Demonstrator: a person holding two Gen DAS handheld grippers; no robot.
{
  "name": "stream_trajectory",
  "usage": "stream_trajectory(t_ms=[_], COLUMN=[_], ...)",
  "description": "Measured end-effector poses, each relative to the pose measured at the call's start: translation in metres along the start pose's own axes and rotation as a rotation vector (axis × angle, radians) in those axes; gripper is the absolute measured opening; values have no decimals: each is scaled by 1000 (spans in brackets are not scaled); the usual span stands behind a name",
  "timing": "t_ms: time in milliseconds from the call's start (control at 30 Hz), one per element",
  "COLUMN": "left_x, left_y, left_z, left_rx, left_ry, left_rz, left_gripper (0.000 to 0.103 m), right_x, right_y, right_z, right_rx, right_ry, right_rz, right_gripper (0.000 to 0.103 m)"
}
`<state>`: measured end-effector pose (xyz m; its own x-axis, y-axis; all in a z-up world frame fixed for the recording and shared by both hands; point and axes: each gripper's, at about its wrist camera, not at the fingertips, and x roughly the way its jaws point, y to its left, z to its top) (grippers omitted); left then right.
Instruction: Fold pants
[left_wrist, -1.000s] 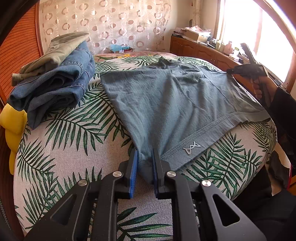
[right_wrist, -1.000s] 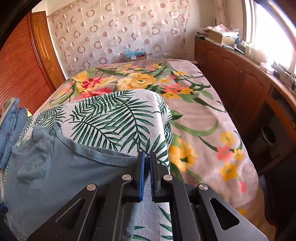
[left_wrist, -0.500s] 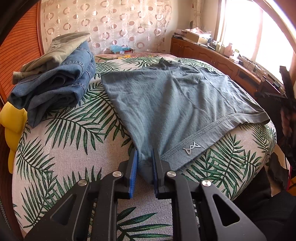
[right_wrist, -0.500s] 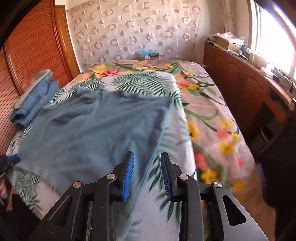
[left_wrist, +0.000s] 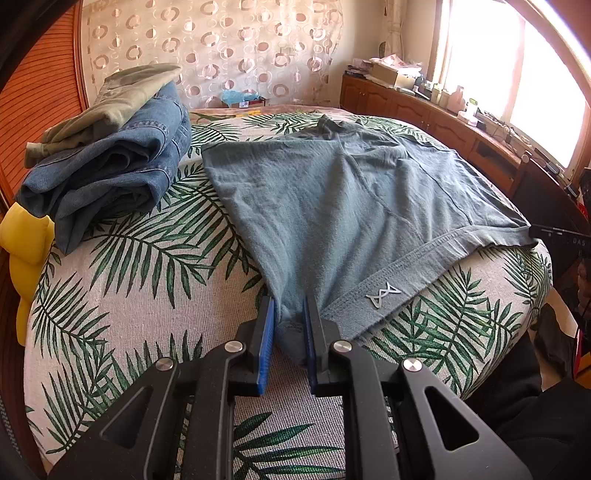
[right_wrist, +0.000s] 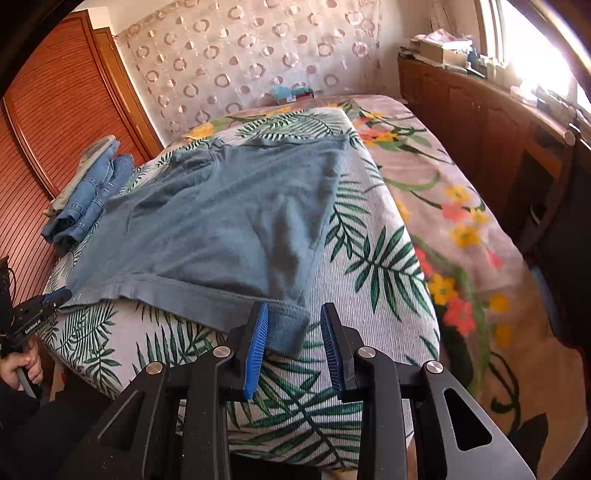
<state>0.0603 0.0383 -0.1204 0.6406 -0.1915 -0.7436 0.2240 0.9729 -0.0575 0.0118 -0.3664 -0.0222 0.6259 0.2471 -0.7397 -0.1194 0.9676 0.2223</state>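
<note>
Pants (left_wrist: 332, 206) lie spread on the bed (left_wrist: 122, 306), waistband nearest both tools. Left tool (left_wrist: 289, 325) pinches one waistband corner; right tool (right_wrist: 293, 332) stands spread, the other corner between its pads, unpinched. Next, it likely must close there before folding. Beyond the left tool, left, sits a jeans stack (left_wrist: 110, 162), clear of the fold.

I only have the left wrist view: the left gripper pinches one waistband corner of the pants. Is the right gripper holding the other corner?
Observer: No. The right gripper is open, its jaws having just been opening. The pants' other waistband corner lies loose between its pads.
Operator: What lies beyond the pants on that side?
Observer: A floral blanket covers the bed beside the leaf-print cover.
</note>
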Motion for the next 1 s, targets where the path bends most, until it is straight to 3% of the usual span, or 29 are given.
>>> stream_trajectory(t_ms=[100, 133, 233, 500, 633, 833, 1000], left_x=[0, 0, 0, 0, 0, 0, -5], left_y=[0, 0, 0, 0, 3, 6, 6], left_z=[0, 0, 0, 0, 1, 1, 0], left_rx=[1, 2, 1, -7, -26, -56, -68], left_ry=[1, 2, 1, 0, 2, 12, 15], left_rz=[0, 0, 0, 0, 23, 32, 11], left_gripper=[15, 15, 15, 15, 26, 34, 38], right_x=[-2, -3, -10, -7, -10, -22, -25], right_y=[2, 2, 4, 5, 7, 18, 34], right_z=[-6, -7, -9, -11, -9, -3, 3], right_rx=[-2, -9, -51, -47, -46, -69, -99], right_ry=[15, 20, 28, 38, 22, -56, -123], right_rz=[2, 9, 3, -7, 3, -18, -45], right_gripper=[28, 15, 11, 10, 13, 15, 36])
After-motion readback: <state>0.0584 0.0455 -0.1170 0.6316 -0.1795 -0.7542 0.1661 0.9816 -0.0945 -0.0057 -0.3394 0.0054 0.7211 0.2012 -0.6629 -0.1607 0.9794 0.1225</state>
